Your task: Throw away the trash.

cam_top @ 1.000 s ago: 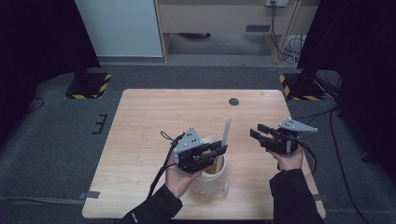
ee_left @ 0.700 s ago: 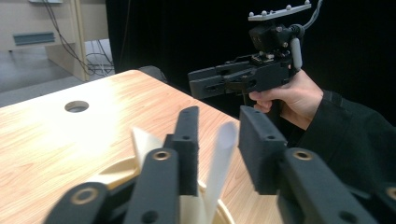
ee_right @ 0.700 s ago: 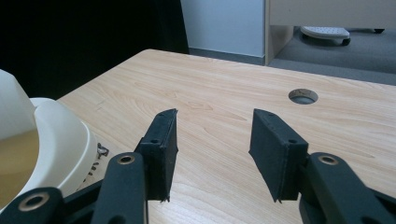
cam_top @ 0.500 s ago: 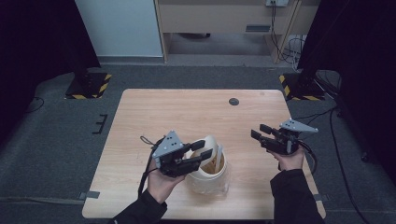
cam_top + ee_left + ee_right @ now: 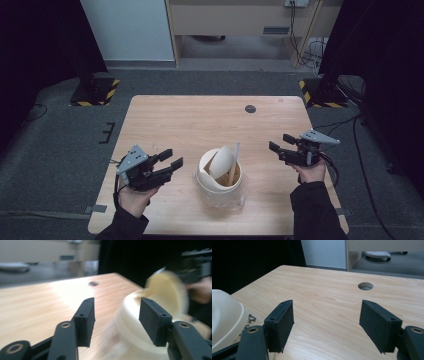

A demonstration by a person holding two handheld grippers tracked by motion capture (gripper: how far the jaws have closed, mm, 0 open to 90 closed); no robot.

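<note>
A cream round container [image 5: 219,186] stands on the wooden table [image 5: 200,120], near its front edge. Its swing lid [image 5: 222,159] is tilted, and brown wooden pieces show inside. My left gripper [image 5: 172,157] hovers left of the container, apart from it; its jaws have just been opening, with nothing between them. In the left gripper view the open gripper [image 5: 116,307] points at the blurred container [image 5: 132,320]. My right gripper [image 5: 280,142] is held right of the container; its jaws have also just been opening and are empty. In the right gripper view the open gripper [image 5: 327,312] has the container [image 5: 224,312] at far left.
A dark cable hole [image 5: 250,108] sits near the table's far edge, also seen as a hole [image 5: 365,286]. Black-and-yellow stand bases [image 5: 95,90] rest on the carpet beside the far corners. A wooden cabinet [image 5: 240,20] stands beyond the table.
The left gripper drew away leftward from the container's lid and opened. The lid went from upright to tilted. The right gripper stayed in place and its jaws widened.
</note>
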